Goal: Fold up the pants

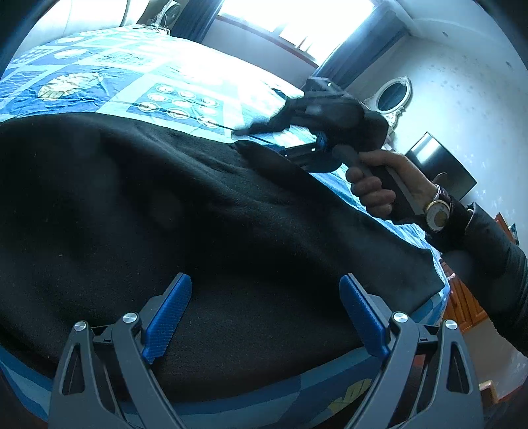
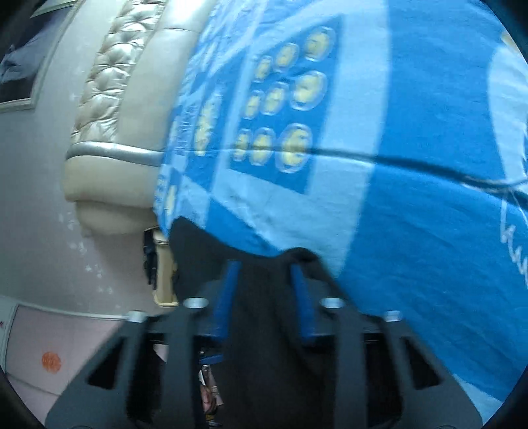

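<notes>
A bedroom: a bed covered with a blue patchwork bedspread (image 1: 109,82) printed with pale yellow motifs, a bright window (image 1: 290,23) beyond it, and an oval white-framed mirror (image 1: 394,94) on the pale wall. In the right wrist view the same bedspread (image 2: 412,165) fills the upper right, and a cream tufted leather headboard (image 2: 109,99) stands at the left against the wall.

The black fabric pants (image 1: 198,214) lie spread across the bedspread, covering most of the near side of the bed; their far edge runs diagonally from left to right, and a squared end reaches the bed's right edge.

The left gripper (image 1: 265,293), dark grey with blue ribbed finger pads (image 1: 170,316), hovers above the near part of the pants with its jaws spread wide and nothing between them.

The right gripper (image 1: 250,140), seen from the left wrist camera, is held by the person's bare right hand (image 1: 373,184), which wears a round gold-faced wristwatch (image 1: 437,214) on a dark strap. Its tip meets the far edge of the pants. In its own view the right gripper (image 2: 265,267) shows its blue pads (image 2: 302,297) drawn near to each other with dark cloth (image 2: 264,330) lying between and below them; motion blur prevents telling whether the jaws actually pinch that cloth.
</notes>
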`<control>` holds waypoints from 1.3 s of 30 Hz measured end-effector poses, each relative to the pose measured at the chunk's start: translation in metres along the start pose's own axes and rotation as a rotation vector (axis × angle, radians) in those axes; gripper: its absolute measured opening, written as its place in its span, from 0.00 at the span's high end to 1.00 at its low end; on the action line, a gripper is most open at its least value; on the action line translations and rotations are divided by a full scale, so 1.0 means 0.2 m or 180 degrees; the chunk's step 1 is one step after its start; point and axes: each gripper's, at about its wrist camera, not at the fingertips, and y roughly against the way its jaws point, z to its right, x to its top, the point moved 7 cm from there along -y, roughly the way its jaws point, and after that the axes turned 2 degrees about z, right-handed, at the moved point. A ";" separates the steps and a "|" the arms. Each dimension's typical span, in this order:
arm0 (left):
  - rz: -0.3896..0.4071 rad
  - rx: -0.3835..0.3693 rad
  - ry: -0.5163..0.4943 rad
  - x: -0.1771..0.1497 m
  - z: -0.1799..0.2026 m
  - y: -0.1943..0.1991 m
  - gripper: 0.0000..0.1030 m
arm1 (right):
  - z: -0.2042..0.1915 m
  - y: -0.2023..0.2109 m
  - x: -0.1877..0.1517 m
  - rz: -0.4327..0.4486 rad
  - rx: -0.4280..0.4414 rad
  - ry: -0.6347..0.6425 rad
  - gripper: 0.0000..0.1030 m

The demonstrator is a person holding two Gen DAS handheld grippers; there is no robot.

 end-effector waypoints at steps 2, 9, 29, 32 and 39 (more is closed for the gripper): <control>-0.0002 -0.0002 0.0000 0.00 0.00 0.00 0.13 | 0.04 0.02 0.01 0.0121 0.0073 -0.0109 0.92; 0.0000 -0.0001 -0.0018 0.00 0.00 0.01 0.13 | 0.09 0.00 0.05 0.0347 0.0096 -0.0181 0.94; -0.0241 -0.0048 0.0137 0.05 -0.01 -0.04 0.05 | 0.34 1.24 -0.57 0.1854 -0.0364 -0.0154 0.20; -0.0302 0.0032 -0.0024 0.04 0.01 -0.05 0.05 | 0.49 1.52 -0.91 0.2111 -0.0746 -0.0295 0.17; -0.0183 0.0505 -0.0191 0.04 0.07 -0.06 0.05 | 0.88 2.06 -1.61 0.2644 -0.1257 -0.0851 0.06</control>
